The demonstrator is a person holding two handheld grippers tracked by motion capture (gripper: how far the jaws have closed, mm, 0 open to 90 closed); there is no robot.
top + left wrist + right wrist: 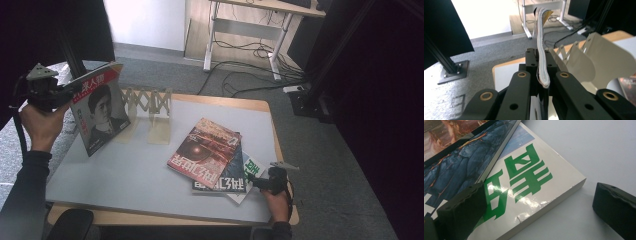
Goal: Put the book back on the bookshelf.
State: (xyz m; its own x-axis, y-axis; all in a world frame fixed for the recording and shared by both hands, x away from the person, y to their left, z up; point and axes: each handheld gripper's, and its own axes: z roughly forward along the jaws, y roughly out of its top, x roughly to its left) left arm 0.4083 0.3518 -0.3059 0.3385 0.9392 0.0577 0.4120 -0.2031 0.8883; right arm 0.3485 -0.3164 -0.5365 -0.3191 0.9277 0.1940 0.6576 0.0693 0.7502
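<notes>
1. The left gripper [543, 75], at nine o'clock off the table [140, 175], is clamped tight on the edge of a portrait magazine [100, 112], held upright beside the white rack [150, 112].
2. The right gripper [539, 202], at five o'clock, stands wide open and empty astride the corner of the white book [529, 185], lowest of the stack under the dark magazine [461, 165].

Four magazines in all: one portrait-cover magazine [100, 112] standing upright, three stacked flat, namely a red-cover magazine [205, 147], a dark-cover magazine [227, 177] and a green-lettered magazine [534, 185]. One expanding file rack [150, 107]. One table [130, 175].
</notes>
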